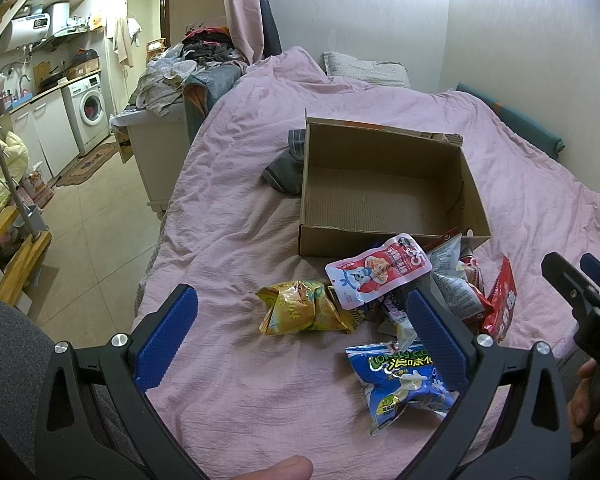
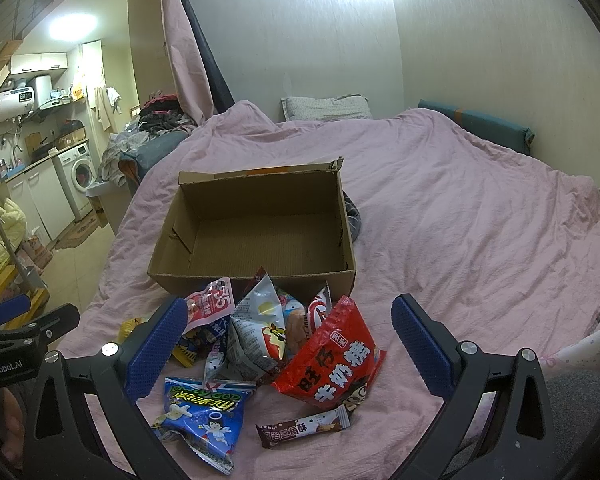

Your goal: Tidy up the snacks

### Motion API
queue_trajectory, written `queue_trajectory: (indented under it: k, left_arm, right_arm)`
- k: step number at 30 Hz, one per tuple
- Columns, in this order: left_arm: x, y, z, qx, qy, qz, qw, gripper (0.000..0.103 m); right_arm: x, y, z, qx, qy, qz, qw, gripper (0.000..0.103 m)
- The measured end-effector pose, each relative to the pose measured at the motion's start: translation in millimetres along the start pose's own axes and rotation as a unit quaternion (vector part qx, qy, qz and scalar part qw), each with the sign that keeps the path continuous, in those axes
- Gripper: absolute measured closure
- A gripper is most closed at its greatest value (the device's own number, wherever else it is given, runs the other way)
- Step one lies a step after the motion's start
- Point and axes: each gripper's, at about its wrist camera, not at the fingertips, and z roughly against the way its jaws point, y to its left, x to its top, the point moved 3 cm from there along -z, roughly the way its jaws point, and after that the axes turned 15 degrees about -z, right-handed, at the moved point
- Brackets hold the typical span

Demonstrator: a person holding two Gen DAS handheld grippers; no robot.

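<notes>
An open, empty cardboard box [image 1: 384,196] [image 2: 260,232] sits on the pink bedspread. In front of it lies a pile of snack packets: a yellow bag [image 1: 304,312], a pink-and-white pouch [image 1: 376,274], a blue bag [image 1: 400,384] [image 2: 204,412], a grey bag [image 2: 256,332], a red bag [image 2: 332,360] and a small brown bar [image 2: 304,428]. My left gripper [image 1: 300,340] is open and empty above the yellow bag. My right gripper [image 2: 290,348] is open and empty above the pile; it also shows in the left wrist view [image 1: 580,276].
A grey garment [image 1: 288,168] lies beside the box's far corner. A pillow [image 2: 324,108] and a teal cushion [image 2: 476,124] lie at the head of the bed. The bed's left edge drops to a tiled floor [image 1: 100,224] by a cabinet piled with clothes [image 1: 168,80].
</notes>
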Motion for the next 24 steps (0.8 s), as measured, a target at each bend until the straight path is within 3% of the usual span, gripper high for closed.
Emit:
queue_trajectory:
  k: [10, 19, 24]
  left_arm:
    - [-10, 2, -10, -0.003, 0.019, 0.003, 0.9998, 0.000]
    - [6, -10, -37, -0.041, 0.110, 0.010, 0.9930, 0.000]
    - [-7, -36, -65, -0.091, 0.190, -0.008, 0.9775, 0.000]
  right_arm:
    - [1, 3, 4, -0.001, 0.003, -0.002, 1.000, 0.000]
    - [38, -19, -19, 0.022, 0.082, -0.038, 0.996, 0.000]
    - [32, -51, -41, 0.014, 0.118, -0.092, 0.989, 0.000]
